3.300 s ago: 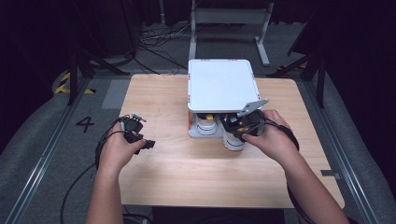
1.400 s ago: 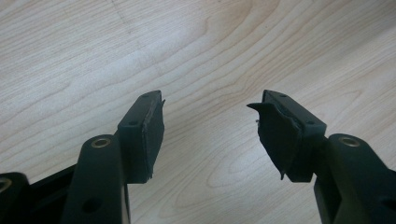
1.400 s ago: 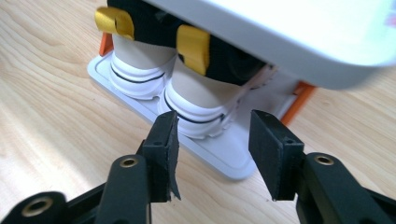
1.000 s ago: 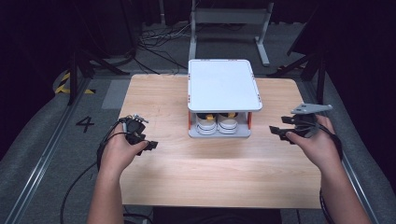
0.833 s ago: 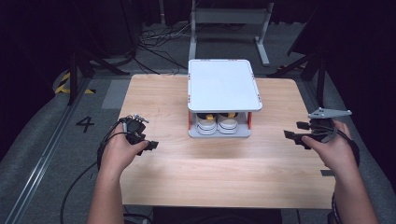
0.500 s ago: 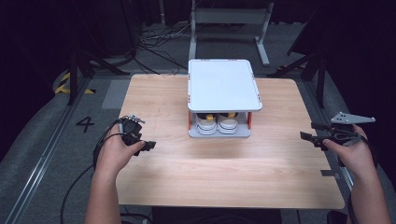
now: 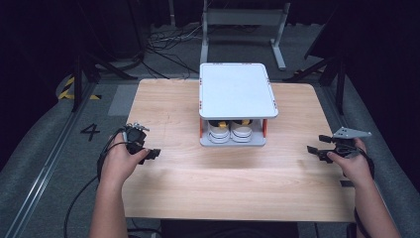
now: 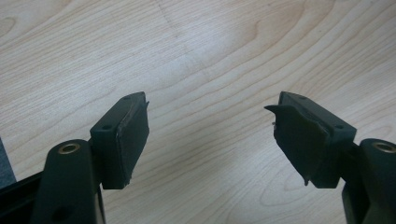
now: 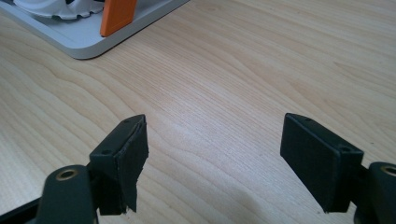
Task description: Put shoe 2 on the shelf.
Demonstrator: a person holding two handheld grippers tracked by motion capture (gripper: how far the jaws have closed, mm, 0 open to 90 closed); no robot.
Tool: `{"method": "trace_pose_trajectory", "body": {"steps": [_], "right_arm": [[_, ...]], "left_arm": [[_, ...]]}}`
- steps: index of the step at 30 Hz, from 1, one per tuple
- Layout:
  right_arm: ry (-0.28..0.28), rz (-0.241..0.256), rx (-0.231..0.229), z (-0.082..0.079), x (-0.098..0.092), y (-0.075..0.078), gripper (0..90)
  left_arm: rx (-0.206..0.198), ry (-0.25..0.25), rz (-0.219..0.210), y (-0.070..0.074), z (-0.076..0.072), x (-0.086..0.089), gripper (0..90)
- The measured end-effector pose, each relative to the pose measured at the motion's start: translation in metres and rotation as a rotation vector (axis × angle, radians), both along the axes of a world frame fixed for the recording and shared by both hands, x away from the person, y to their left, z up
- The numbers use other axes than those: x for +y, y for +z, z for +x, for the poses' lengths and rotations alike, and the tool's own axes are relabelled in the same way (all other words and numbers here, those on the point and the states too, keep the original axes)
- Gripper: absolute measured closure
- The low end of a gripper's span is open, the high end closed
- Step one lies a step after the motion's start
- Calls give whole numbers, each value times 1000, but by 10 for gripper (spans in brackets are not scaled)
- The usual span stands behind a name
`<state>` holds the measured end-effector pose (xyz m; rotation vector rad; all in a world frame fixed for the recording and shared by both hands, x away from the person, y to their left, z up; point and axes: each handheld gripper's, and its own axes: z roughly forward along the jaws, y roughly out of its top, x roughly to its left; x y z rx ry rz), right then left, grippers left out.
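A pale wooden table (image 7: 223, 183) stands in a dark room, cables on the floor behind it. At its middle sits a small 2-tier rack (image 7: 236, 89) with a white top shelf; a pair of white shoes (image 7: 231, 131) is tucked on the lower tier, toes toward the person. The right gripper (image 7: 319, 147) hovers near the table's right edge, jaws spread wide and empty — the rack's corner (image 9: 88, 37) lies ahead and to its left. The left gripper (image 7: 148, 153) rests near the left edge, jaws wide too, over bare wood. Both stand well apart from the shoes; neither is clearly nearer.
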<state>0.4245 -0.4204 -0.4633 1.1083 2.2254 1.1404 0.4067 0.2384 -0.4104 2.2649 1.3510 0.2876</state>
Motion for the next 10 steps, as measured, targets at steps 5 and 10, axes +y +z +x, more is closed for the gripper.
{"method": "trace_pose_trajectory", "body": {"steps": [5,10], "right_arm": [[-14,-4,25,2,1,-8,247],[-28,-3,39,3,0,-8,249]], "left_arm": [[12,1,1,-2,0,0,272],[15,-7,-1,-2,0,0,267]]}}
